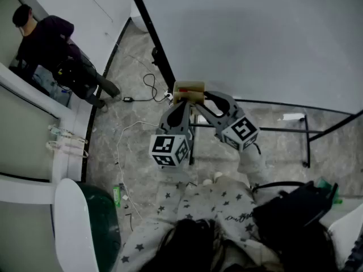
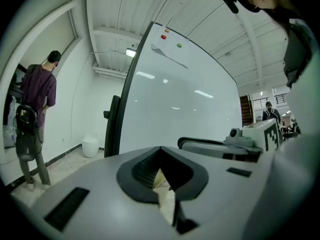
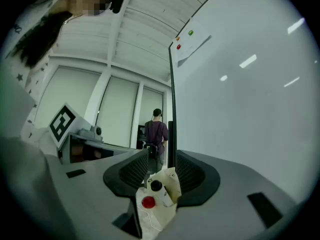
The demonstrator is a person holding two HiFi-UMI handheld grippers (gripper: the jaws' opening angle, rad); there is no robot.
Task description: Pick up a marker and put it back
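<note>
Black-capped marker (image 3: 159, 191) and red-capped marker (image 3: 148, 202) stand in cardboard box (image 3: 173, 179)

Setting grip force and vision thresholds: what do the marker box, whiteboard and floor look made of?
Marker box: tan cardboard or stiff paper, matte; folded flaps and creased edges.
Whiteboard: smooth glossy white panel, ceiling lights mirror in it; core unknown.
Floor: grey stone look with veining and a slight sheen; real marble or print, can't tell.

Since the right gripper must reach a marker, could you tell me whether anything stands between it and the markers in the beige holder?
Nothing visible does: the right gripper, jaws open, faces the beige cardboard holder, its black-capped marker and red-capped marker exposed.
</note>
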